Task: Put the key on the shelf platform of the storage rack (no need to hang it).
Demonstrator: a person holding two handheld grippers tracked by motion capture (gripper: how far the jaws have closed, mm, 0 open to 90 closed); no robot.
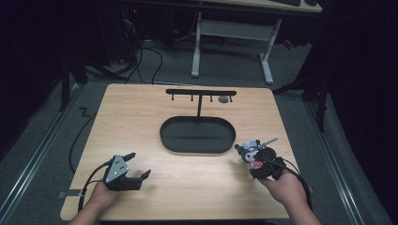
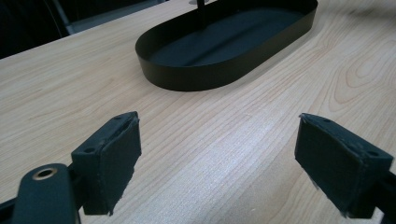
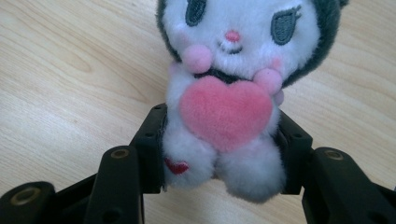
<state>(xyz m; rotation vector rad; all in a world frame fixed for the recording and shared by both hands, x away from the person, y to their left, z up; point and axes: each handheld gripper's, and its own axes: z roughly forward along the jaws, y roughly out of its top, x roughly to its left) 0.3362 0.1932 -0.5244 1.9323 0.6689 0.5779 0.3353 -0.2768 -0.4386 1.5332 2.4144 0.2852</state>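
The right tongs (image 3: 219, 154) are clamped on the lower body of the plush toy (image 3: 229, 84), one pad pressing each side, with its head and pink heart above the pads. It is at the table's (image 1: 141, 122) right front, beside the oval black tray (image 1: 197, 134). The left tongs (image 2: 215, 158) stand apart over bare wood.

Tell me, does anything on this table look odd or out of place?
Nothing looks wrong. The plush toy sits squarely in the right gripper, undamaged. The black oval tray and its hook stand stand straight on the table.
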